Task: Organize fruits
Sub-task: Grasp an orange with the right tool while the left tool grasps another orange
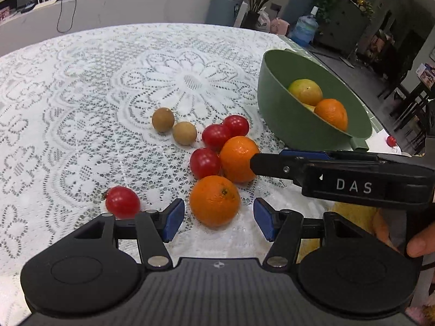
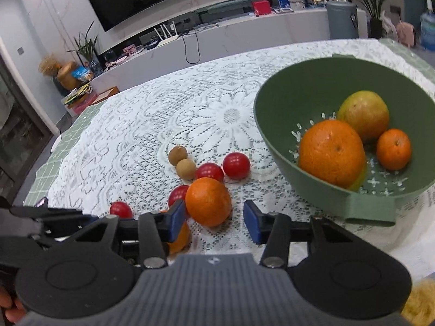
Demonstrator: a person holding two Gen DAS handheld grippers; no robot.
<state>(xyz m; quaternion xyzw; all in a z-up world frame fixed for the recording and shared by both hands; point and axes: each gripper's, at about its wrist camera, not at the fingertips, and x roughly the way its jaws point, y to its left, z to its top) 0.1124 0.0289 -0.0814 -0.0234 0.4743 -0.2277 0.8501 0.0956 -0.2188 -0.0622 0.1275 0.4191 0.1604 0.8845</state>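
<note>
— Standing here, what's the biggest thing you see past the tools?

— That would be the desk (image 2: 130, 125), spread with a white lace cloth. Next in size is the green bowl (image 2: 274, 114), ahead and to the right of the right tool (image 2: 210, 218). It holds a big orange (image 2: 331, 152), a yellow-green fruit (image 2: 364, 114) behind it, and a small mandarin (image 2: 393, 149) off to their right.

— And the tools themselves?

— Both are released, blue pads spread wide. The left tool (image 1: 218, 218) hangs low over the cloth with a mandarin (image 1: 214, 199) sitting right between its fingertips, untouched on either side. The right tool reaches in from the right, and a second mandarin (image 2: 208, 201) lies in its gap, close against the left pad (image 2: 175, 218); I cannot tell whether they touch.

— Anything smaller?

— Loose fruit on the cloth, just ahead of both tools. Three red cherry tomatoes (image 1: 216, 135) huddle against the far mandarin, two beyond it and one to its left. A fourth tomato (image 1: 122, 202) lies alone, just beside the left finger of the left tool. Furthest ahead are two little tan longans (image 1: 163, 119), touching each other, left of the tomato cluster.

— Anything else red?

— One more tiny red fruit (image 1: 391, 141), past the bowl's handle on the far right.
</note>
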